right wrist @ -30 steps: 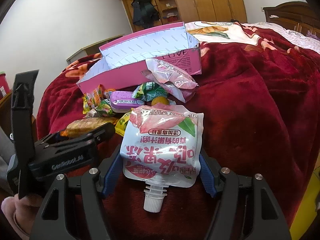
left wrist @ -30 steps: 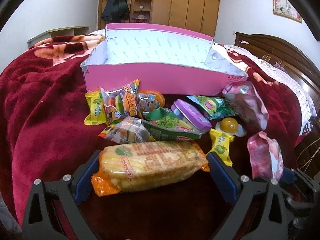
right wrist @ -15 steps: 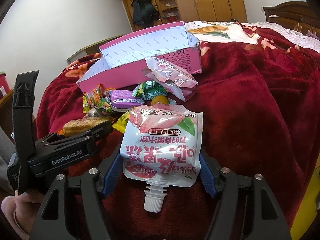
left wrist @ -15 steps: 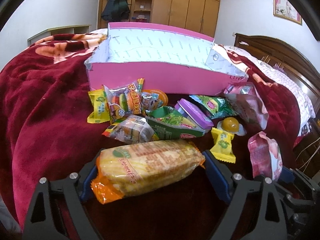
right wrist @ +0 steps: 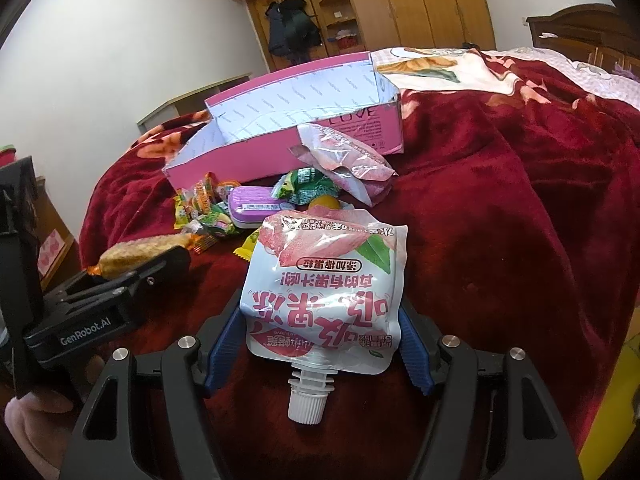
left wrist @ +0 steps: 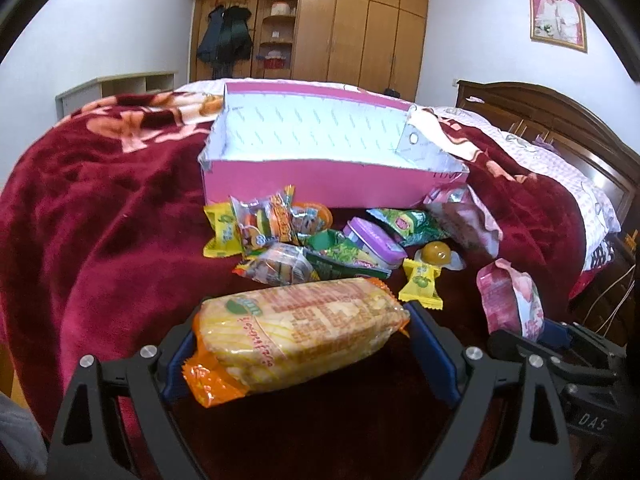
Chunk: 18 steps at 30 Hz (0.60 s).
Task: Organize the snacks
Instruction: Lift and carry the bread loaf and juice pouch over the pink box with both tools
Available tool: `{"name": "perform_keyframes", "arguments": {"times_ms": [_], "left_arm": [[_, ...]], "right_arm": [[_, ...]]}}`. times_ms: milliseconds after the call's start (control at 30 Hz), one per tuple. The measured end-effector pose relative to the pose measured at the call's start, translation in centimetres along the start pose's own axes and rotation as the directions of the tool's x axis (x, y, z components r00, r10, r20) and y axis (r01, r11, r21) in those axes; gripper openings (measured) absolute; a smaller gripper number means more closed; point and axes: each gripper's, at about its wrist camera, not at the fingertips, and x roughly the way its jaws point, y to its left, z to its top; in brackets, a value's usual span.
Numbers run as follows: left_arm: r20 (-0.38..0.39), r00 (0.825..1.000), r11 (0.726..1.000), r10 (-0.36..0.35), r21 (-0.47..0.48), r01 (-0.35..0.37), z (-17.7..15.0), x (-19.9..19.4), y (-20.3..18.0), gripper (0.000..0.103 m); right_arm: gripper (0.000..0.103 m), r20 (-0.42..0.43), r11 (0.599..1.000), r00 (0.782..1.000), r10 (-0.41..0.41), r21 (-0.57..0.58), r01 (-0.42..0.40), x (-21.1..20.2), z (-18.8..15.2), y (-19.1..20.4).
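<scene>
Snacks | framed photo [left wrist: 558, 16]: left view only | spout pouch [right wrist: 324, 296] cap: right view only

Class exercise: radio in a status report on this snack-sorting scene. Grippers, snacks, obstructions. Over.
Left gripper shut on cracker pack. Right gripper shut on jelly pouch. Pink box open ahead. Loose snacks piled before it.

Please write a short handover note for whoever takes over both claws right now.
Left claw: shut on the orange cracker pack, lifted off the blanket.
Right claw: shut on the pink jelly pouch, spout toward the camera.
Pink box: open on the red blanket; nothing visible inside.
Left: box both held items, then the snack pile before the box.
</scene>
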Motion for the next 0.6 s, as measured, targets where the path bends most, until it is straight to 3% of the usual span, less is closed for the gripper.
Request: {"name": "perform_keyframes", "arguments": {"times_ms": [400, 600], "left_arm": [[0.066, 0.998, 1.0, 0.001, 0.012, -0.002, 2.6, -1.7, 0.3, 0.094], [0.083, 0.997, 1.0, 0.003, 0.02, -0.005, 4.7, -1.8, 0.8, 0.094]], "right_arm": [[0.07, 0.068, 0.997, 0.997, 0.033, -0.071, -0.028, -2.4, 2.3, 1.7], [0.07, 0.057, 0.996, 0.996, 0.061, -0.075, -0.057, -2.4, 4.3, 1.9]]}}
